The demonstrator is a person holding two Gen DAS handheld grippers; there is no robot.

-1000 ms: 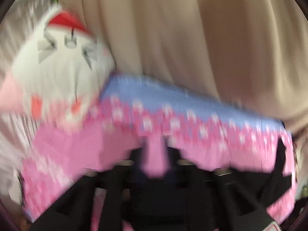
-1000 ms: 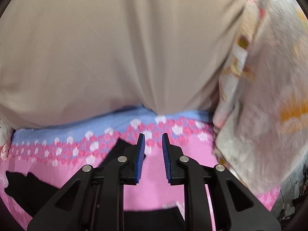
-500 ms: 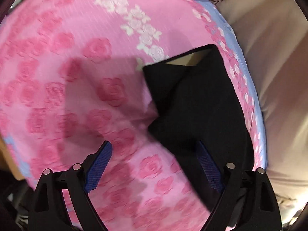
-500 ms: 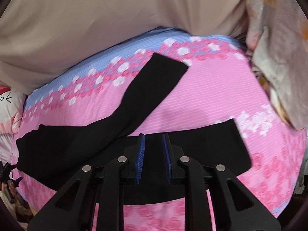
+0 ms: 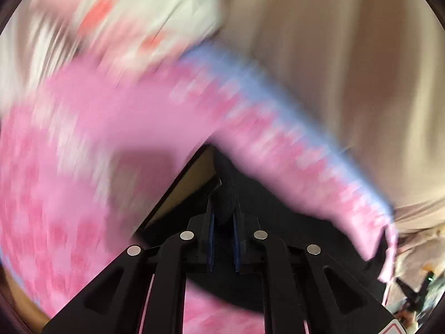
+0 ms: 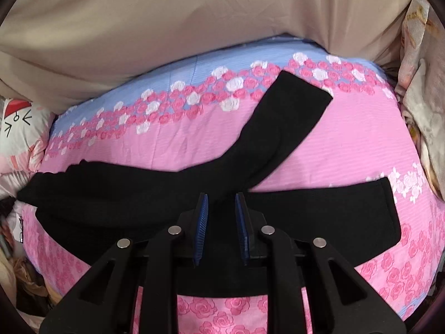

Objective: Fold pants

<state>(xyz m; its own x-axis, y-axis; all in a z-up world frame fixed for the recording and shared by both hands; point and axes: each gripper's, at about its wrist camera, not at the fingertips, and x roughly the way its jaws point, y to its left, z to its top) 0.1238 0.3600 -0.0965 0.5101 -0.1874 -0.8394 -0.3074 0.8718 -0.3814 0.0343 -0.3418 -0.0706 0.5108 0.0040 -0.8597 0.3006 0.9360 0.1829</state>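
Black pants (image 6: 278, 128) lie spread on the pink rose bedsheet (image 6: 347, 150). One leg angles up to the right and the other leg (image 6: 333, 214) runs flat to the right. My right gripper (image 6: 221, 196) hovers over the crotch where the legs part. Its jaws are opening, a narrow gap apart, with no cloth pinched between the blue pads. The left wrist view is motion-blurred. In it my left gripper (image 5: 223, 206) is shut on a fold of the black pants (image 5: 278, 222) near the open waistband, whose tan lining (image 5: 192, 183) shows.
A beige sheet (image 6: 167, 27) hangs along the far side of the bed. A white cartoon-face pillow (image 6: 16, 122) sits at the left end, and a crumpled pale floral blanket (image 6: 417, 83) is piled at the right end.
The left jaws, wide open over the waist end half a second ago, have shut on the cloth. The right gripper has come closer to the pants and its jaws have parted slightly.
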